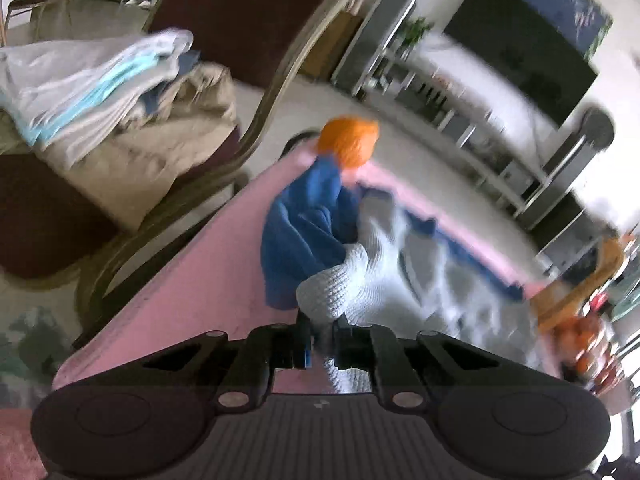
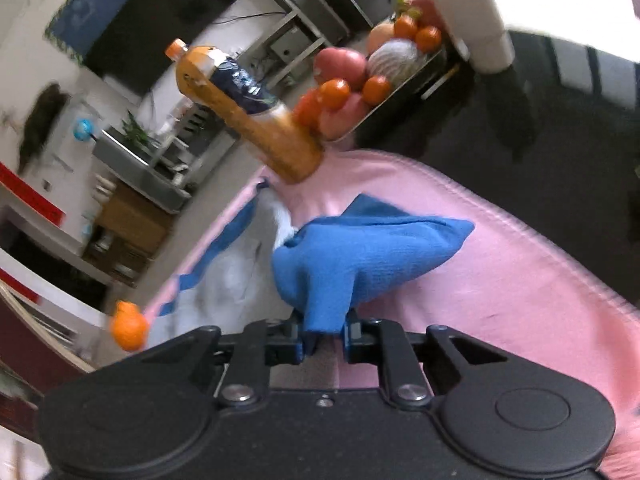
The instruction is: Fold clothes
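A knit garment, blue [image 1: 304,232] with a grey-white part [image 1: 440,280], lies bunched on the pink table cover [image 1: 192,280]. My left gripper [image 1: 323,336] is shut on a white ribbed edge [image 1: 336,288] of it, lifted off the cover. My right gripper [image 2: 323,334] is shut on a blue fold [image 2: 360,252], which rises in a peak above the pink cover [image 2: 500,280]. The rest of the garment [image 2: 240,272] trails away to the left. A blurred orange shape [image 1: 348,144] sits at the top of the raised blue cloth; a similar orange shape [image 2: 128,330] shows at the garment's far end.
A chair [image 1: 256,92] to the left holds a pile of folded clothes [image 1: 100,92]. At the table's far end stand an orange drink bottle [image 2: 248,112], a tray of fruit [image 2: 360,80] and a white plant pot [image 2: 476,20]. Shelves and a dark screen line the wall.
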